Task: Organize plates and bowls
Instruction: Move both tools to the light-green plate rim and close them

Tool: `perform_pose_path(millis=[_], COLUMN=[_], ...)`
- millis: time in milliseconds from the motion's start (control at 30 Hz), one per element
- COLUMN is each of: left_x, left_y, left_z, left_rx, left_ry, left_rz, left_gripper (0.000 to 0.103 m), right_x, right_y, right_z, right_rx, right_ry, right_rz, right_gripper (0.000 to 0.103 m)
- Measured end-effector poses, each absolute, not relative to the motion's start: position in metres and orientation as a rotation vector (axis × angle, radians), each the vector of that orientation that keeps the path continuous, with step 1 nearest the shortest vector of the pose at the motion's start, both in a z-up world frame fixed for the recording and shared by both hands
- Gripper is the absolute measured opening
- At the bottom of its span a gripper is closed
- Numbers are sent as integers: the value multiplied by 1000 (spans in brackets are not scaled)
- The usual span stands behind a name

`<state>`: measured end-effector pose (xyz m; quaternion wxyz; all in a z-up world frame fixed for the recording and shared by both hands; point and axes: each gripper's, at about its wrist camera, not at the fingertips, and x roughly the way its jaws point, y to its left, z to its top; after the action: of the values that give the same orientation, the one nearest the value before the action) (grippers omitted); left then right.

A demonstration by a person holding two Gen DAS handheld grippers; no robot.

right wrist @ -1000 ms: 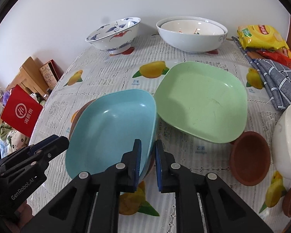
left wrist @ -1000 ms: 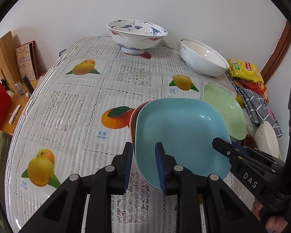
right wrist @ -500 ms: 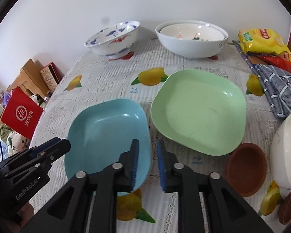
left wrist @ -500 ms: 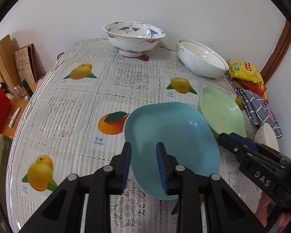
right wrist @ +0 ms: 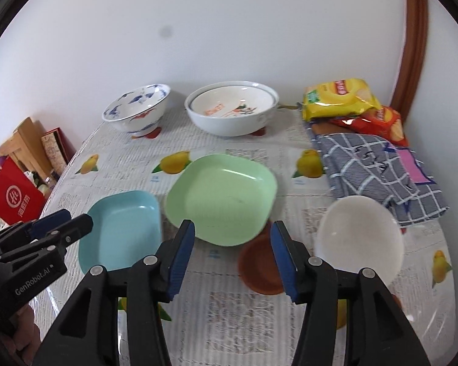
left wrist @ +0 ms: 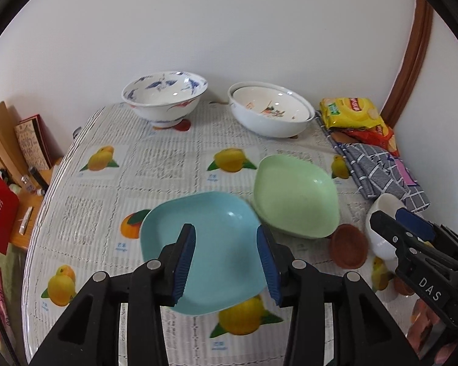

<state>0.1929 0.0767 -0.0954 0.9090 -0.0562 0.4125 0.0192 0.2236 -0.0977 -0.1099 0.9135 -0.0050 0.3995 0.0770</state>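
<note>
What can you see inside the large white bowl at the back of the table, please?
A second, smaller bowl nests inside the large white bowl; orange lettering and a red-green motif show on its inner wall. Anything between the two bowls is covered.

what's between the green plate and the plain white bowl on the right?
The small brown dish, tucked partly under the green plate and short of the white bowl; otherwise bare tablecloth. Clearest in the right wrist view.

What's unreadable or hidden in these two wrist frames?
- Brown saucer, right wrist view: partly hidden by the right gripper.
- Blue plate, left wrist view: near rim covered by the left gripper.
- Tablecloth print captions: too small to read.
</note>
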Motion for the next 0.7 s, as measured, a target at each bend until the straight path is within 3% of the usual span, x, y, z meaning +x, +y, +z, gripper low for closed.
perform_pose_path(millis=[233, 367, 433, 700], left_x=[200, 205, 207, 227], left_y=[48, 39, 36, 36], left_z=[-76, -73, -71, -72], left_rx=[-49, -33, -27, -49], left_ry=[817, 799, 785, 818], left_rz=[57, 60, 61, 48], left_gripper=[40, 40, 40, 42], right_x=[218, 216, 216, 228], right_y=[-135, -142, -147, -156], right_z=[-98, -96, -94, -95], right_rx=[27, -18, -10, 34], right_ry=[804, 783, 784, 777], right_rz=[109, 59, 54, 61], right_gripper=[54, 72, 75, 78])
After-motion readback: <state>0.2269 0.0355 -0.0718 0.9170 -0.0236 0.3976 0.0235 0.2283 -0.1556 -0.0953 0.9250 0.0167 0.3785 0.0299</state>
